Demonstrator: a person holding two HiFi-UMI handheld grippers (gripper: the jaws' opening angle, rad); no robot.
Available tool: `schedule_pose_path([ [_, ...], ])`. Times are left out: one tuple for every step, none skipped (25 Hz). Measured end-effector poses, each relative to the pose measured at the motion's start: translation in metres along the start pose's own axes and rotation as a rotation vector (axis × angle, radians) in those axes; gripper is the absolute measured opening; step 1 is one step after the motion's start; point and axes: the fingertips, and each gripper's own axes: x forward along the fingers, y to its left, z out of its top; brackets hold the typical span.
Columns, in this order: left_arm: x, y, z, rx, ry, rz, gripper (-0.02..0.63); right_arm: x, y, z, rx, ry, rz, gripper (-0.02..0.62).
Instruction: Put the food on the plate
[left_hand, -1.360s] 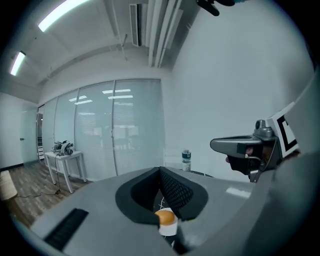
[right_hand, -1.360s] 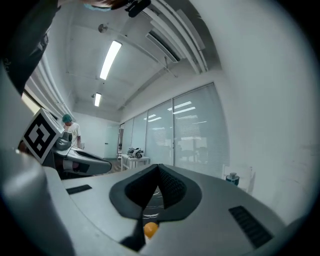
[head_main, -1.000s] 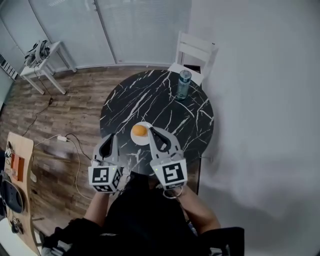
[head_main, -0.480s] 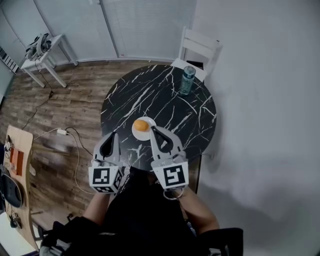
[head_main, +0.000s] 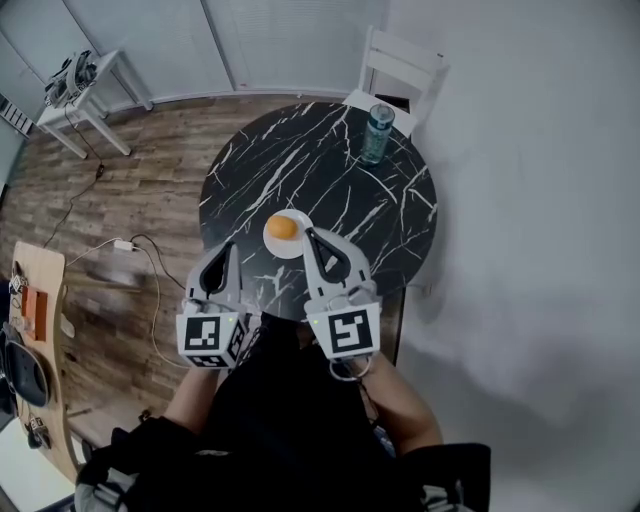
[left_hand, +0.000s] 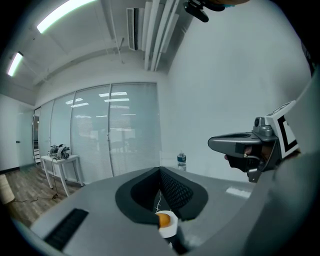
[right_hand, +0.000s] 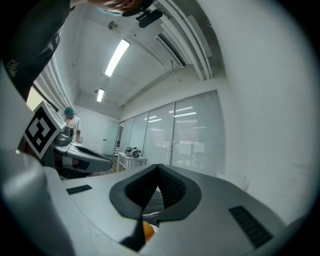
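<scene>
Centrally, 1 round orange food item (head_main: 282, 227) lay on 1 small white plate (head_main: 279, 248), mid-frame on the round black marble table (head_main: 330, 180). Left gripper (head_main: 229, 247): jaws closed together, empty, lower left of the plate. Right gripper (head_main: 308, 233): jaws closed together, empty, tip by the plate's right edge. 1 bottle (head_main: 377, 133): upright, table's upper right.

Only the head view shifts. The round table (head_main: 390, 235), the plate (head_main: 272, 241) with the orange food (head_main: 282, 227) and the bottle (head_main: 377, 133) now sit higher in frame, and the chair (head_main: 405, 65) lies nearer the far top edge. The left gripper (head_main: 229, 246) and right gripper (head_main: 308, 233) also sit slightly higher.
</scene>
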Motion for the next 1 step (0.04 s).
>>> schedule_pose_path([
  [0.002, 0.001, -0.0013, -0.003, 0.005, -0.001, 0.0, 0.0011, 0.0002, -0.0011, -0.003, 0.002, 0.002, -0.003],
])
